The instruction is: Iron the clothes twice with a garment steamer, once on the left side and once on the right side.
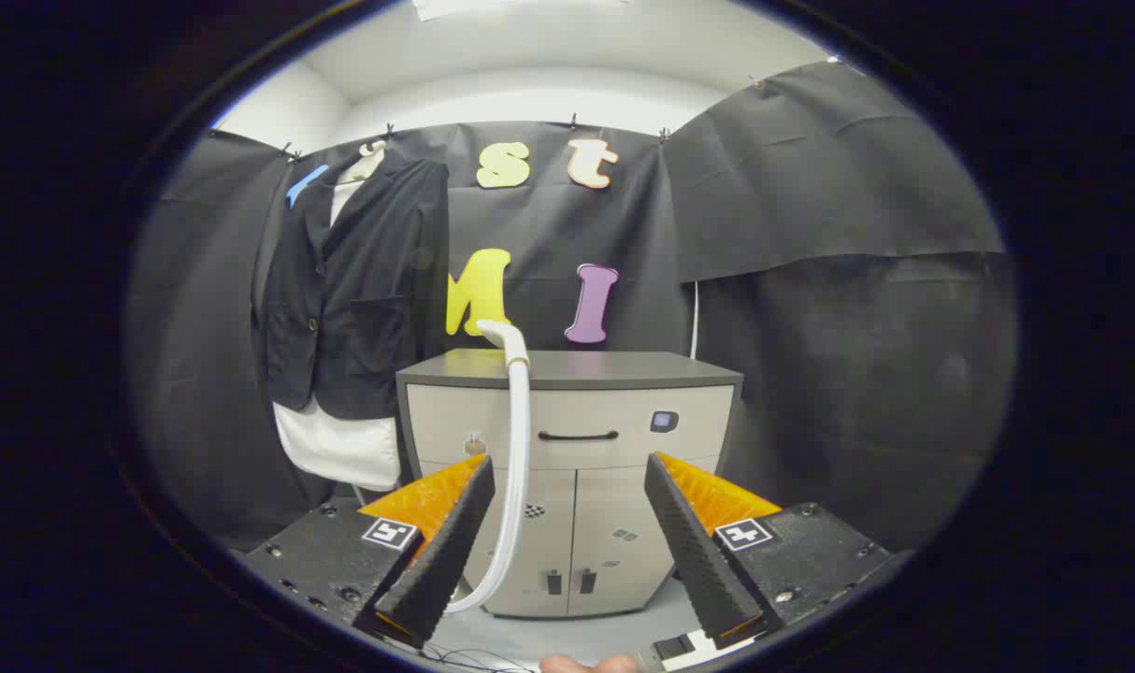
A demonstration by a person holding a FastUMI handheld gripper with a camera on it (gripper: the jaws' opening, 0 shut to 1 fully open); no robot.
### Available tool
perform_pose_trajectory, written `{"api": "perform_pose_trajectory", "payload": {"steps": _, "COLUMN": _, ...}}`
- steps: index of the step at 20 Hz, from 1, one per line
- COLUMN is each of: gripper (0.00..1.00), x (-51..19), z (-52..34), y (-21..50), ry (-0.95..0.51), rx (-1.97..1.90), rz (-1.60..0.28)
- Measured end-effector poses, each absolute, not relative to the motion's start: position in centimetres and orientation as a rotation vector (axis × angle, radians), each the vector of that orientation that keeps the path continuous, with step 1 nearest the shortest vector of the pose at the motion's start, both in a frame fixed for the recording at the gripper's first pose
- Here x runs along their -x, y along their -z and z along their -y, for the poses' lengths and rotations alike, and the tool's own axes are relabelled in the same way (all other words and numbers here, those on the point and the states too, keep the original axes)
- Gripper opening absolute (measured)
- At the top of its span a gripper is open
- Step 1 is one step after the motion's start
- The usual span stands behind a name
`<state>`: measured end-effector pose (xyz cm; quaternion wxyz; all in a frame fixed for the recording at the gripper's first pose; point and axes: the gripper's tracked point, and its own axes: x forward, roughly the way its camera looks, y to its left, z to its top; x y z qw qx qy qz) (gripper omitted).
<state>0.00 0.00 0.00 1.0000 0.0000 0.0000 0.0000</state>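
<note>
Tongs (pixel 567 486) gape apart before a cabinet (pixel 567 449), steamer hose (pixel 518 439) draped down it, jacket (pixel 352 290) hanging beyond.

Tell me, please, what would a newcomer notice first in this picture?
First, the dark jacket over a white shirt, hanging beside the grey cabinet. Then the white steamer hose, rising in front of the cabinet, just ahead of the open gripper, which holds nothing.

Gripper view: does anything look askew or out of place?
Nothing stands out. The jacket hangs straight beside the cabinet, the steamer leans against its front, and the gripper is open, holding nothing.
</note>
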Motion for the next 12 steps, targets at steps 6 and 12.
{"api": "perform_pose_trajectory", "payload": {"steps": 6, "gripper": 1.0, "x": 0.0, "z": 0.38, "y": 0.3, "ry": 0.0, "rx": -0.007, "rz": -0.018}}
{"api": "perform_pose_trajectory", "payload": {"steps": 12, "gripper": 1.0, "x": -0.59, "z": 0.37, "y": 0.31, "ry": -0.015, "rx": -0.01, "rz": -0.04}}
